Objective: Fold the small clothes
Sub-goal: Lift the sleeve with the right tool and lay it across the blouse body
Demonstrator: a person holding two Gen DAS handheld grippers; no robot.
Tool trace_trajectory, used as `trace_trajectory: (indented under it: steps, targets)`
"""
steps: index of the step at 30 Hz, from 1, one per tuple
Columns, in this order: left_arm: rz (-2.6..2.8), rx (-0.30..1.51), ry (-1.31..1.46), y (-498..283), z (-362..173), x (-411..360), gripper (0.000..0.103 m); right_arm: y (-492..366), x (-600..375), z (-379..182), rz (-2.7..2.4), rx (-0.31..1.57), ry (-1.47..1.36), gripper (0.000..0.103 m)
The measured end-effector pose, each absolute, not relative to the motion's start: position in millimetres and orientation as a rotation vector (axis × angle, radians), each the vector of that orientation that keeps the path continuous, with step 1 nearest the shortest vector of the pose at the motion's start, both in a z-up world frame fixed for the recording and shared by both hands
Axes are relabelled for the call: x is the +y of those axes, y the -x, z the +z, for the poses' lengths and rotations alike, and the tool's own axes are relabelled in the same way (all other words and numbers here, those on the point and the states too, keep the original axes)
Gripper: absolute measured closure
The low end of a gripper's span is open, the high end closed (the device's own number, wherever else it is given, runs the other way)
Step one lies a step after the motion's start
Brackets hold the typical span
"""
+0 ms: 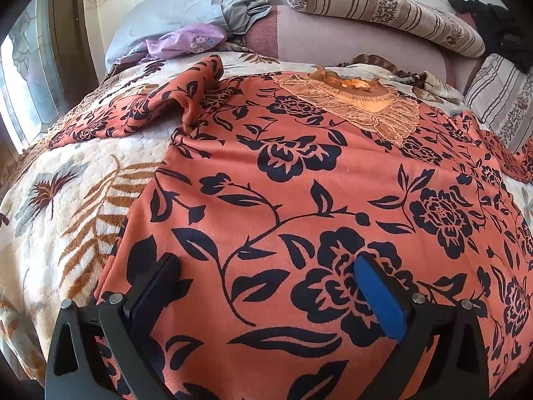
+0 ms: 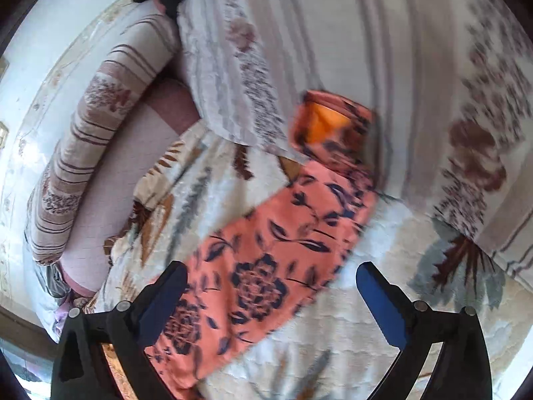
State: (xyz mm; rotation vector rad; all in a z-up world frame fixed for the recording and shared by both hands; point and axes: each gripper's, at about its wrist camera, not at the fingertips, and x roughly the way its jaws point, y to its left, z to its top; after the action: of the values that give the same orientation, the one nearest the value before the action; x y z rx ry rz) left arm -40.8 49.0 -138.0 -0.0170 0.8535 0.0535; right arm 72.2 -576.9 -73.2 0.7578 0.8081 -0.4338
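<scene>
An orange garment with a black flower print (image 1: 299, 183) lies spread flat on the bed, its lace neckline (image 1: 359, 100) at the far side and one sleeve (image 1: 140, 113) stretched to the left. My left gripper (image 1: 266, 273) is open just above the garment's lower body, holding nothing. In the right wrist view the other sleeve (image 2: 266, 260) lies across the blanket, its cuff (image 2: 333, 126) resting against a striped pillow. My right gripper (image 2: 271, 280) is open over that sleeve, holding nothing. This view is blurred.
The bed carries a cream blanket with leaf print (image 1: 66, 200). A striped bolster (image 1: 383, 10), a grey pillow (image 1: 186, 6), a purple cloth (image 1: 186, 41) and a black cloth (image 1: 493, 23) lie at the headboard. A striped pillow (image 2: 366, 50) lies by the right sleeve.
</scene>
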Motion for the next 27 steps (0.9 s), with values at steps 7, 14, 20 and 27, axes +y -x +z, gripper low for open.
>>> trace_trajectory:
  steps: [7,14,20,27]
  targets:
    - [0.074,0.848,0.002,36,-139,46,0.000,-91,-606,-85,-0.495,0.796,-0.618,0.037]
    - [0.076,0.849,-0.003,32,-140,45,0.000,-174,-595,-77,-0.639,0.897,-0.271,0.061]
    - [0.076,0.851,-0.002,31,-140,45,0.000,-169,-593,-34,-0.559,0.818,-0.366,0.099]
    - [0.072,0.855,0.009,31,-140,47,0.000,-159,-515,78,-0.287,0.667,-0.365,0.099]
